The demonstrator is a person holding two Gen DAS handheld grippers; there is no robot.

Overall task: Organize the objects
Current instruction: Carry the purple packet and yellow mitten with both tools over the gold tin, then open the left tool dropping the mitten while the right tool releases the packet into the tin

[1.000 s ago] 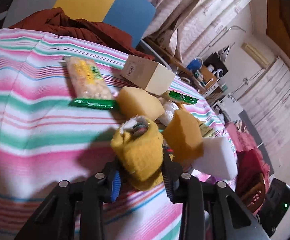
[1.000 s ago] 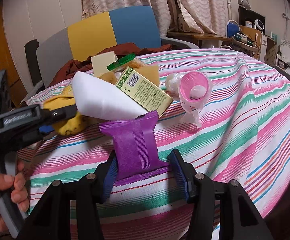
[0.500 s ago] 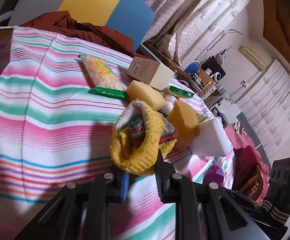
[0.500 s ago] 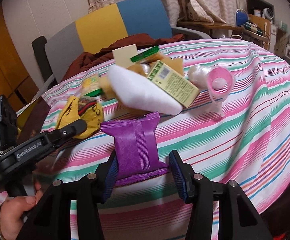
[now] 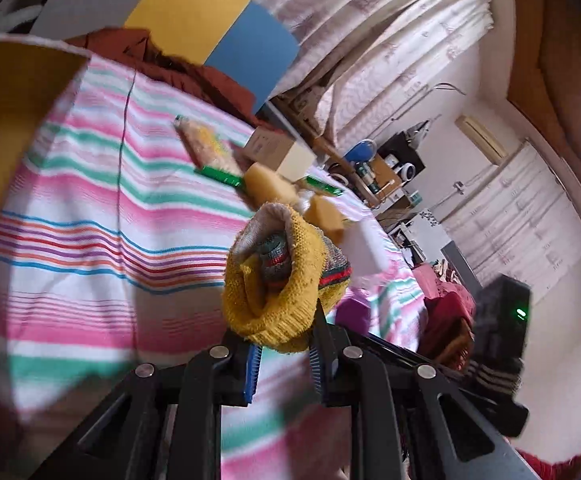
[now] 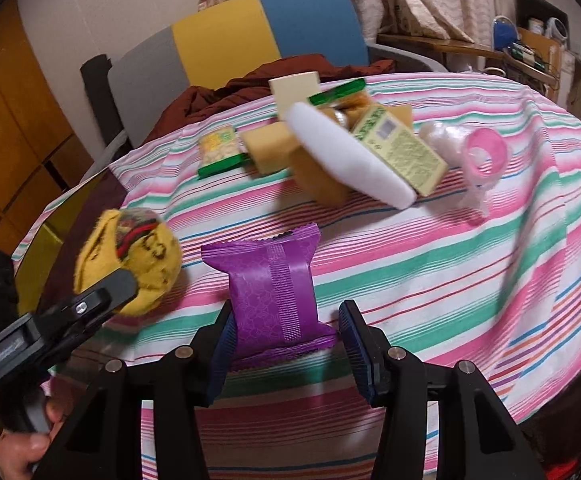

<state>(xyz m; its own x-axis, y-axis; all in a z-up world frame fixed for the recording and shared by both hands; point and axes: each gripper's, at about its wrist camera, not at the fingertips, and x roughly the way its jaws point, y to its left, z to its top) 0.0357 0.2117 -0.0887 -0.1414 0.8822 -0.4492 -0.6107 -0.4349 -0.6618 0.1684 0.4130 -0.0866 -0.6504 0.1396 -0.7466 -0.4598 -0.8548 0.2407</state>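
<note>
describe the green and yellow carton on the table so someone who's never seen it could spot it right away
On the striped tablecloth, find the pile of things in front of the yellow and blue chair. The green and yellow carton leans against the white sponge, with the pink tape roll on its other side. It alone is a printed box with a barcode.

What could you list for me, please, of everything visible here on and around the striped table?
rolled yellow knit sock: one, held in left tool, above table's left edge
purple foil snack packet: one, between right tool's fingers
white foam block: one, centre pile
tan sponge blocks: two, under and beside it
green printed carton: one, right of foam
pink plastic ring: one, far right
left tool: black
right tool: black
</note>
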